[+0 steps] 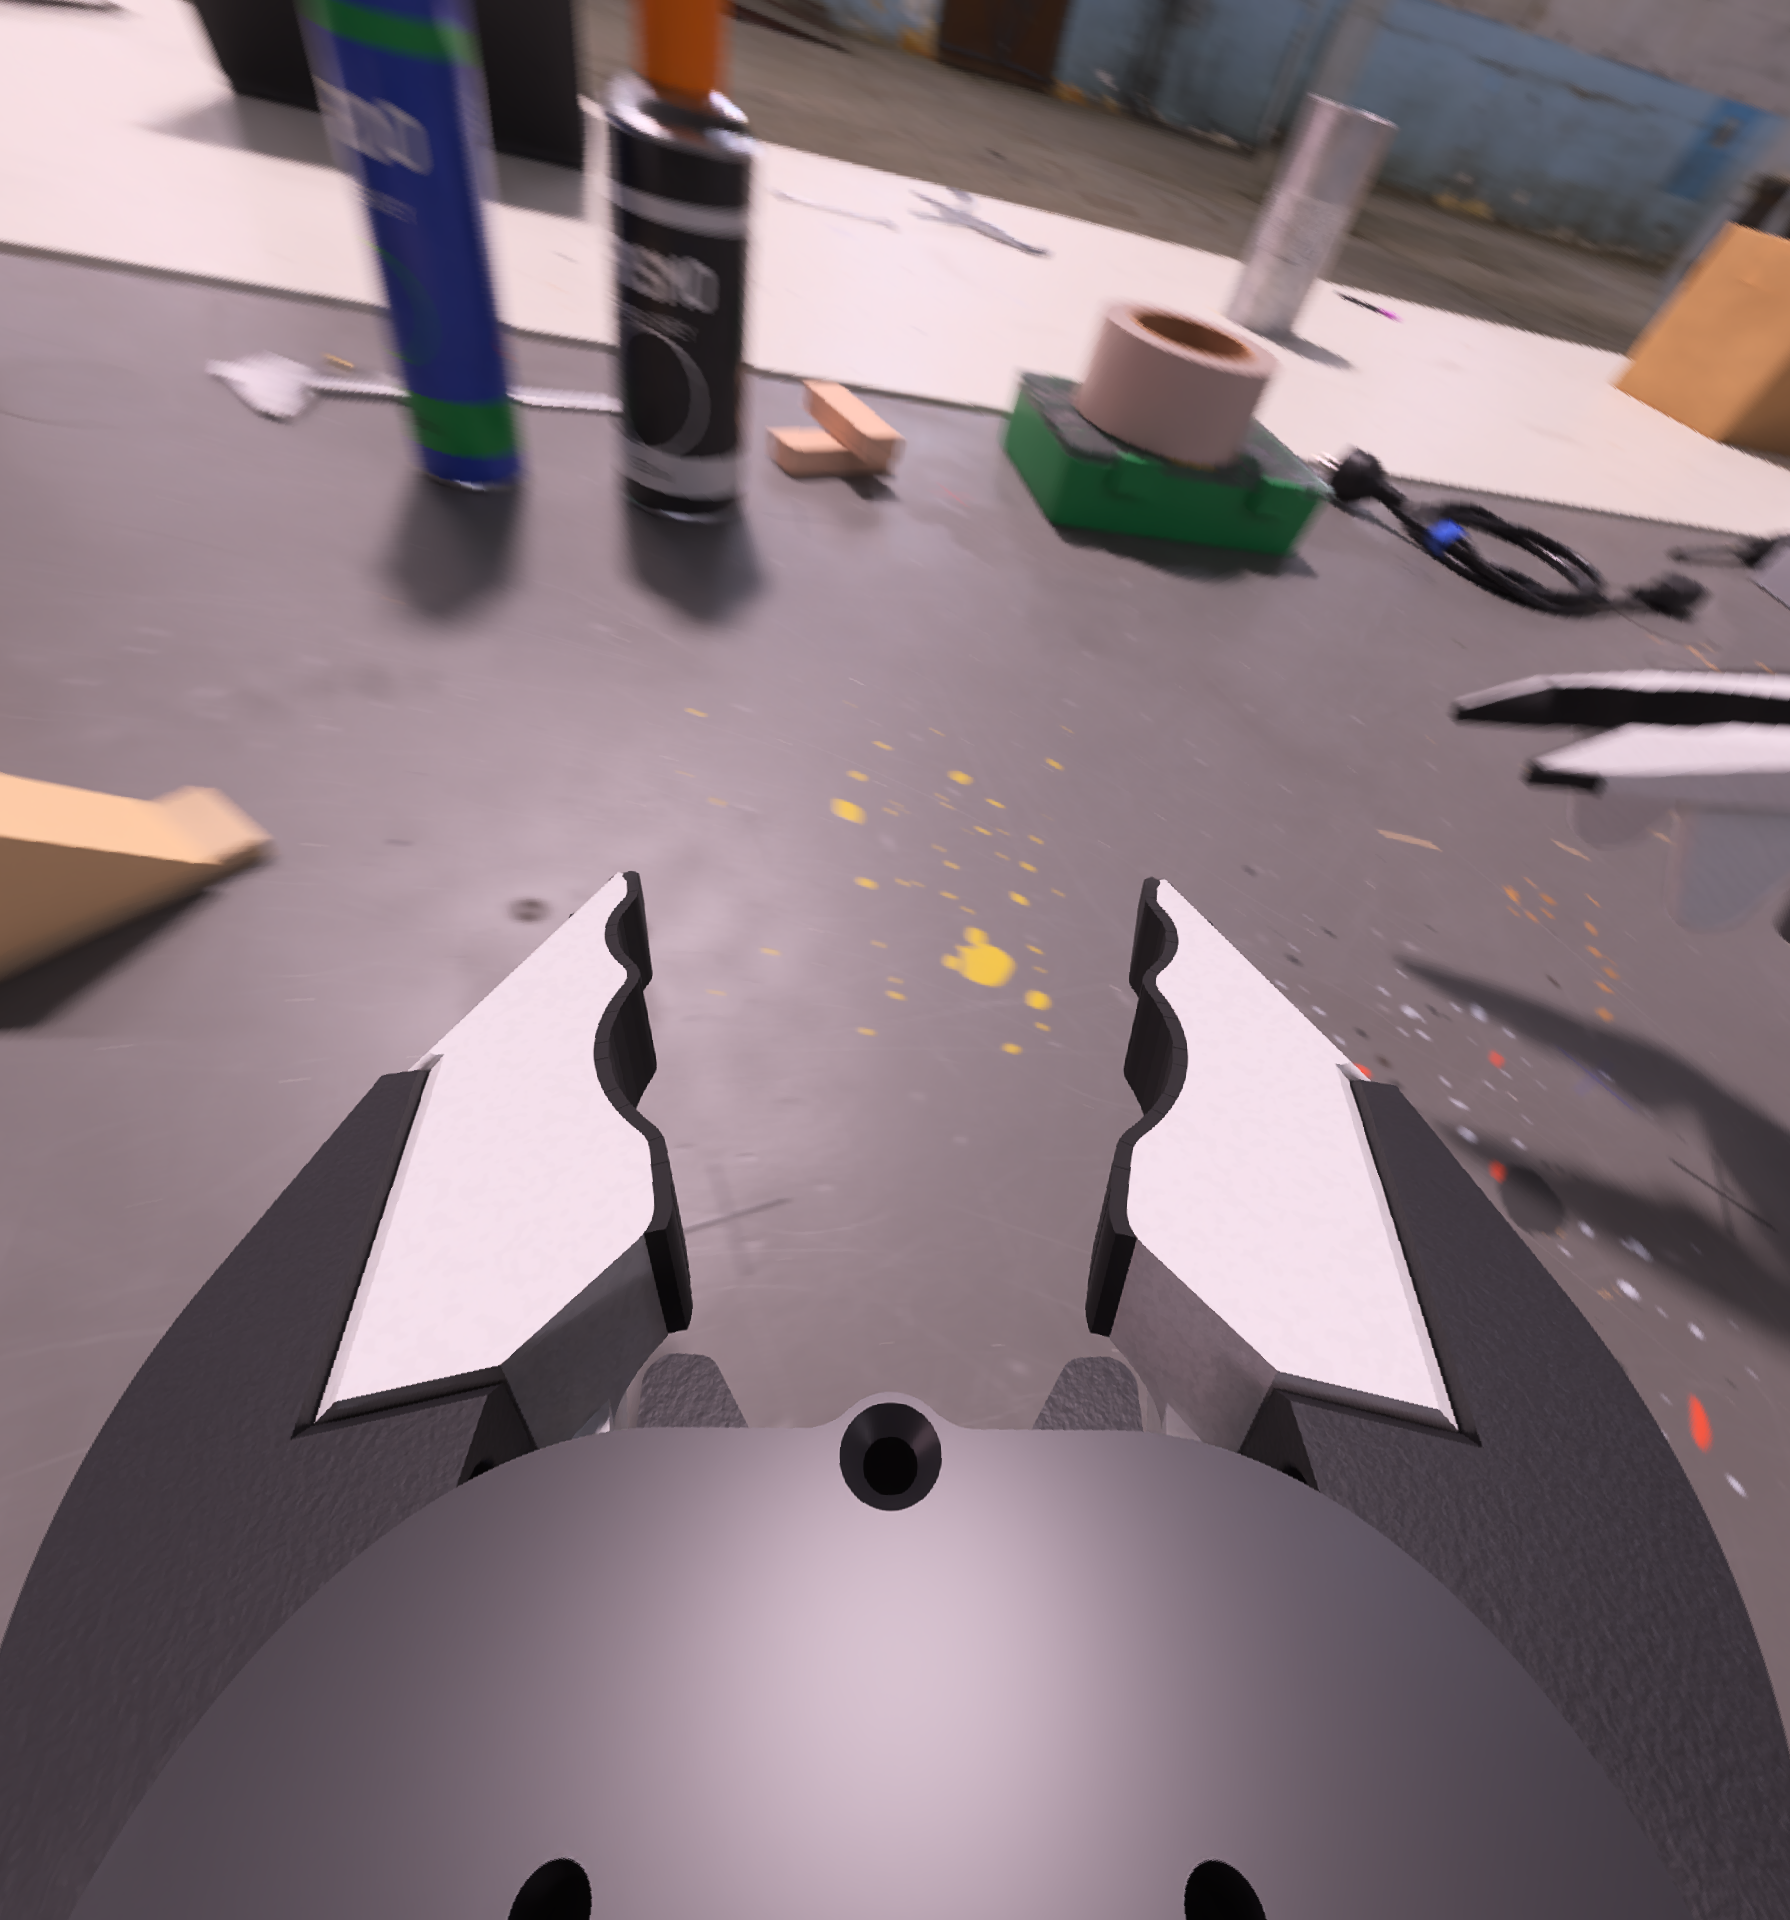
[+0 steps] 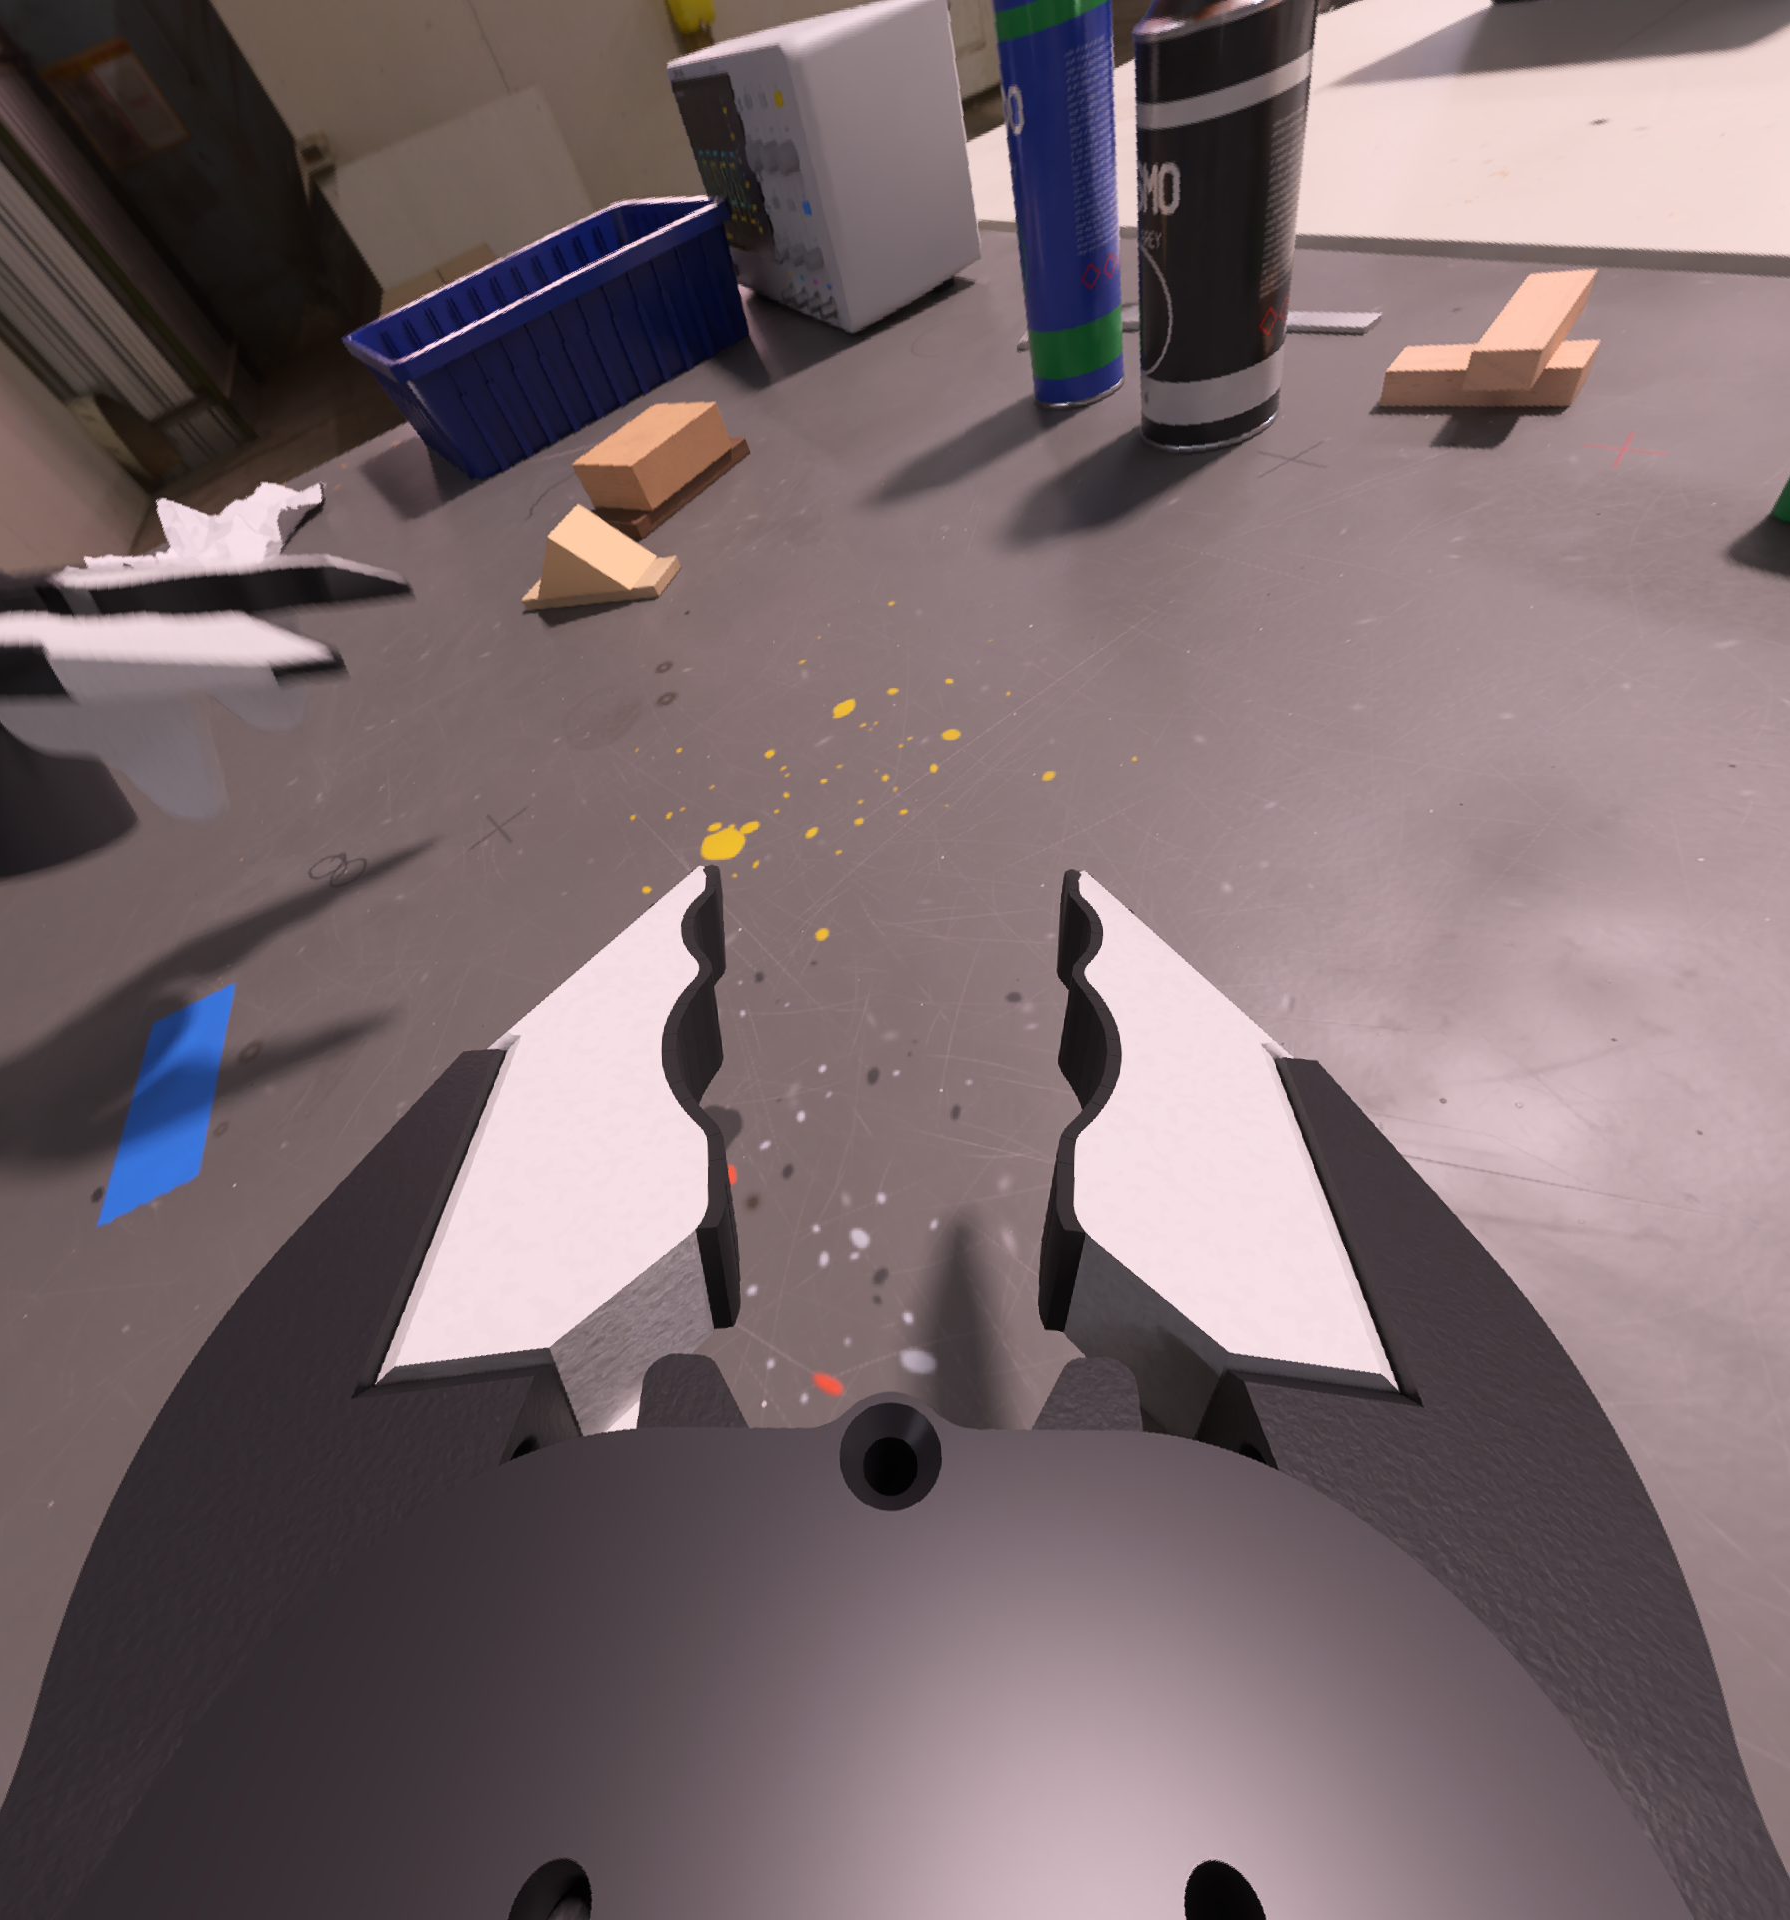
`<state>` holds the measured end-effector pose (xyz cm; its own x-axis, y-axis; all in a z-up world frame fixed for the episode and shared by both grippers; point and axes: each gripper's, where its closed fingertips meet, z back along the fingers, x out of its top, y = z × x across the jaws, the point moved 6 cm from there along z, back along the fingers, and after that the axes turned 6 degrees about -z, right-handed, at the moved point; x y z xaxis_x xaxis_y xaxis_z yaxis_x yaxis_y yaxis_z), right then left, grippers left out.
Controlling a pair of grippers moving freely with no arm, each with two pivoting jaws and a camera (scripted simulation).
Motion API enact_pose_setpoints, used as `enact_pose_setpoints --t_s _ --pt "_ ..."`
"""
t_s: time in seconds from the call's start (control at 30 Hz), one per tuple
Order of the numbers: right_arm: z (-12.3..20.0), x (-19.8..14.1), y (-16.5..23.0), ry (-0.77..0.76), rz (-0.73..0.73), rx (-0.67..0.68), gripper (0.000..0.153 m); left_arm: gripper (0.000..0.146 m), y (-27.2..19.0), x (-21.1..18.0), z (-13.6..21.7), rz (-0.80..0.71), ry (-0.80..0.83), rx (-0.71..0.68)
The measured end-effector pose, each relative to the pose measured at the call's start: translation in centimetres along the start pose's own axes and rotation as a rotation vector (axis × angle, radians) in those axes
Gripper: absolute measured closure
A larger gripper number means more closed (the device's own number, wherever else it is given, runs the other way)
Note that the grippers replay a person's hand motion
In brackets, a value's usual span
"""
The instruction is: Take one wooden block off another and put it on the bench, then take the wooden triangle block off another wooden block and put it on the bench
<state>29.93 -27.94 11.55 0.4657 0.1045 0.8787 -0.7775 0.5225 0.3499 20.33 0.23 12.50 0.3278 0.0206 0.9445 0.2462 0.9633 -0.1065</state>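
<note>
In the right wrist view a pale wooden triangle block (image 2: 584,551) rests on a thin flat block (image 2: 657,578). Behind it a rectangular block (image 2: 652,449) lies on a dark brown slab (image 2: 699,480). At the far right another block (image 2: 1530,317) lies crosswise on a second one (image 2: 1426,380). My right gripper (image 2: 891,888) is open and empty above the grey bench (image 2: 1390,831). My left gripper (image 1: 891,904) is open and empty too, with the triangle block (image 1: 60,862) at its left and the crossed blocks (image 1: 834,426) far ahead. Each gripper shows in the other's view, the left (image 2: 247,623) and the right (image 1: 1639,727).
A blue can (image 2: 1062,208) and a black can (image 2: 1218,239) stand at the back. A blue bin (image 2: 558,322), a white device (image 2: 849,156) and crumpled paper (image 2: 236,514) are at the left. A green box (image 1: 1161,478) carries a tape roll (image 1: 1171,384). A black cable (image 1: 1493,551) lies right.
</note>
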Motion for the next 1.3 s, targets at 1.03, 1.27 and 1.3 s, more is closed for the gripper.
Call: enact_pose_setpoints --t_s 1.03,1.27,1.3 --pt "-0.6 1.0 0.8 0.005 0.0 0.107 0.095 0.071 30.2 2.6 -10.9 0.16 0.729 0.533" --pt "0.3 1.4 0.9 -0.017 -0.006 0.102 0.096 0.071 26.3 6.2 -4.4 -0.03 0.669 0.408" --pt "0.4 1.5 1.0 -0.017 -0.009 0.103 0.096 0.071 25.7 6.9 -3.7 -0.058 0.657 0.387"
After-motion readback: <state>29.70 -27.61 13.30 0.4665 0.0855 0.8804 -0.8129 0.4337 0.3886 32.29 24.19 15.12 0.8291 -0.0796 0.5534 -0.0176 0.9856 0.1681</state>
